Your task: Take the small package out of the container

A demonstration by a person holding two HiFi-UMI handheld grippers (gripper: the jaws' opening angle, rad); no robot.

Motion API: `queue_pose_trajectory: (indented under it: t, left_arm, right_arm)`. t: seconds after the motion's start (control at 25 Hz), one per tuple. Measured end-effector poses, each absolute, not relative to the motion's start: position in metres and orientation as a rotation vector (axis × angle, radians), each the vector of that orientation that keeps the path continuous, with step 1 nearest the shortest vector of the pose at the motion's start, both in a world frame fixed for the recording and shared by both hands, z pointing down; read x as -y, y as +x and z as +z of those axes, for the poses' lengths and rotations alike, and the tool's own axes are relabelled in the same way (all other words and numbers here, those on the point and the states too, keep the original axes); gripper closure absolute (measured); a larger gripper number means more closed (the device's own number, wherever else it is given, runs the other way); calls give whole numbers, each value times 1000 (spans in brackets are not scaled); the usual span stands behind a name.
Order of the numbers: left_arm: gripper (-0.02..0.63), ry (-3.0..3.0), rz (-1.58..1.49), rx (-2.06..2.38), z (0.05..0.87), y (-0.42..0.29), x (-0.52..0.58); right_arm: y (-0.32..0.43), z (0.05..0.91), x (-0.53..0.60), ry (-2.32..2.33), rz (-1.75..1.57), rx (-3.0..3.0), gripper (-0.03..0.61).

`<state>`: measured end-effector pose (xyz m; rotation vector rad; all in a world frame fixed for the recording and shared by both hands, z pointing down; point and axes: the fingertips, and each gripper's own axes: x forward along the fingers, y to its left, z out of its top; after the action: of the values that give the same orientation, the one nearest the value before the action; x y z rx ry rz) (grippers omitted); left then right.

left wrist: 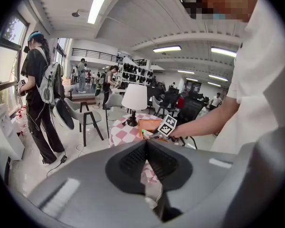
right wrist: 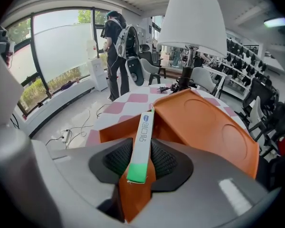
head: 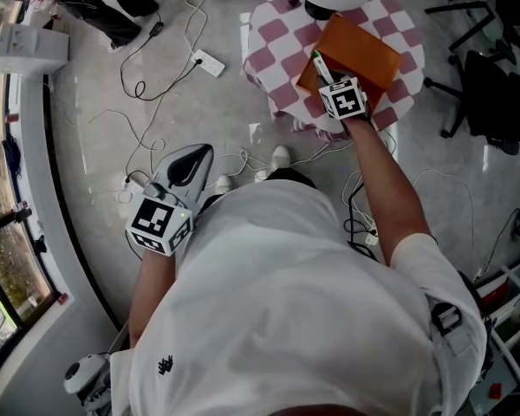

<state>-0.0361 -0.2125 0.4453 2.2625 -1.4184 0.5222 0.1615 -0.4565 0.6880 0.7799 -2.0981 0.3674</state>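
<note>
The right arm is stretched out almost straight toward one o'clock, forearm bare. Its right gripper (head: 322, 72) tips steeply down over the table (head: 277, 46) with the pink-and-white checked cloth. Its jaws stand wide apart around the small package (right wrist: 145, 127), a slim stick, and orange shows between the stick and the right-hand pad, so nothing is squeezing it. The package lies at the nine o'clock edge of the orange container (head: 364, 46), above the open tray, with the dimpled lid folded back toward three o'clock. The left arm is bent and kept close to the body. The left gripper (head: 199, 154) is held low at the person's nine o'clock side, nose toward the floor, its jaws drawn together at the tips with nothing between them. The package is white along most of its length, with a green end toward the gripper. It carries a small blue oval logo near the far end and a line of grey characters below that, too small to read. Each gripper's cube shows black-and-white square markers only.
</note>
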Motion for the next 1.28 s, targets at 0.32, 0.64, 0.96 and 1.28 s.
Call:
queue_pose_trajectory:
  t: [0.32,0.64,0.96,1.28]
  left_arm:
    - [558,2271,516,1410,448,-48,207]
    - [558,2316,485,1384,442,-63,195]
    - [558,2382,447,1317,438,-77,181]
    - [558,2457,427,1198,439,-87,164]
  right_arm:
    - [166,684,459,837,383,2083,482]
    - [169,656,451,885,366,2080,485]
    - [172,617,428,966,364,2080,485]
    - [167,574,383,1033,359,2082,485]
